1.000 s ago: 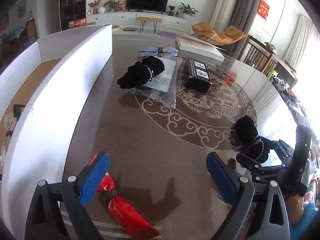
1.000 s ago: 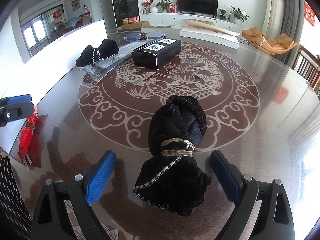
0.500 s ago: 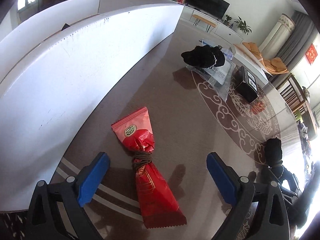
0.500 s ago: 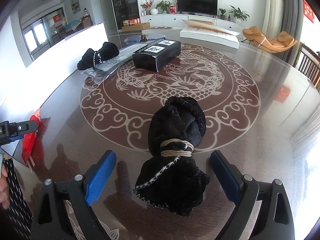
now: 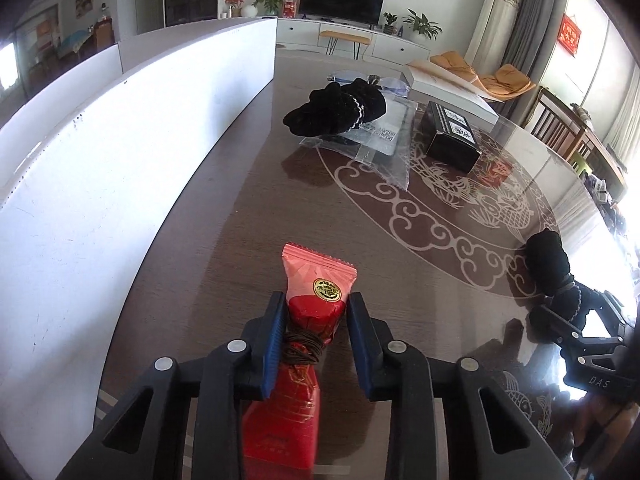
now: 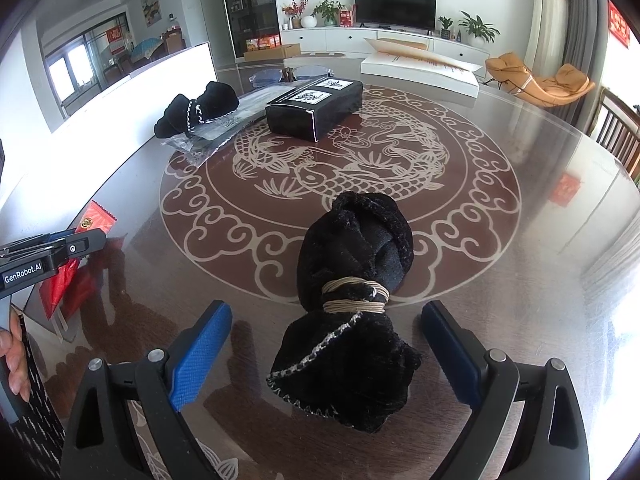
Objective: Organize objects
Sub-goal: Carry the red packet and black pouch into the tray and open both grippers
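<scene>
Round glass-topped table [image 6: 540,240] with dragon motif. White box wall [image 5: 120,152] along table's left edge. Black carton [image 6: 314,106] at far side. Black velvet pouch [image 6: 352,312], twine-tied, lies between wide-spread fingers of right gripper [image 6: 326,344], untouched. Red sachet [image 5: 308,320] on tabletop beside white wall, left gripper [image 5: 316,328] pinching it at corded waist.

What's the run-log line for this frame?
left gripper: shut on red packet | right gripper: open, straddling black pouch | table
</scene>
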Demonstrator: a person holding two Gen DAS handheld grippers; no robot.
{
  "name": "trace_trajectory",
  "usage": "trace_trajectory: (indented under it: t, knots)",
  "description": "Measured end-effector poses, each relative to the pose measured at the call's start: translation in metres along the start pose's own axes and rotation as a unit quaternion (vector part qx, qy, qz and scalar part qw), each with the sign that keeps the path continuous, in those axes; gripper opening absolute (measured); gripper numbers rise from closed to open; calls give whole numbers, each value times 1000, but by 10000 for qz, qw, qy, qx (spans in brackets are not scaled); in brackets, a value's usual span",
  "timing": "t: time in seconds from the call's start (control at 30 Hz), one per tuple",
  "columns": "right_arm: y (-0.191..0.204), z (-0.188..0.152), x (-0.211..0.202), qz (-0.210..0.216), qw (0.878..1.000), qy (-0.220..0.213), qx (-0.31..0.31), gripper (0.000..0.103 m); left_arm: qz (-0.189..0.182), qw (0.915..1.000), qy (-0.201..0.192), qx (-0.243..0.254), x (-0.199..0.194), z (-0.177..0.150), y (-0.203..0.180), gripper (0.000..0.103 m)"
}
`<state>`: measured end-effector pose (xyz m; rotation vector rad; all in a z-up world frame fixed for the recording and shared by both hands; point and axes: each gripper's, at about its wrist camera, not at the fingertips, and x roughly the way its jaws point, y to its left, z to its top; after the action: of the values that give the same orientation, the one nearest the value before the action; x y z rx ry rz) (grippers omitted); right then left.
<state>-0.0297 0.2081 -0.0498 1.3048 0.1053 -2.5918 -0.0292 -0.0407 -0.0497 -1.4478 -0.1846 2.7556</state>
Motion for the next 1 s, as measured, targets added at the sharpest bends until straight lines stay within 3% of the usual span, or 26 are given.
trace_trajectory:
  t: [0.27,0.67,0.8,0.87,0.9,0.93,1.0]
  knots:
    - [2,0,2,-57,10000,30,-55,97,304,9987,-45,401,0,-4,-13,25]
    - [2,1,3,-17,9999,56,-86,100,416,9972,-103,619,1,-8,-22,25]
    - [0,9,5,115,9995,276,-82,100,378,9970,-119,664,0,-8,-23,25]
    - [-4,13,3,98,9996,254,-40,82,254,9975,-133,642,-1,-8,-23,24]
    - [-5,16,1,-11,9997,232,-93,40,180,9977,-155,631,-2,-8,-22,24]
    - [-7,19,0,14,9995,299,-85,30,76,9979,-199,608,-5,-9,-23,24]
    - [-13,21,-8,142,9996,226,61,30,-164,9977,-360,550,-14,-8,-22,24]
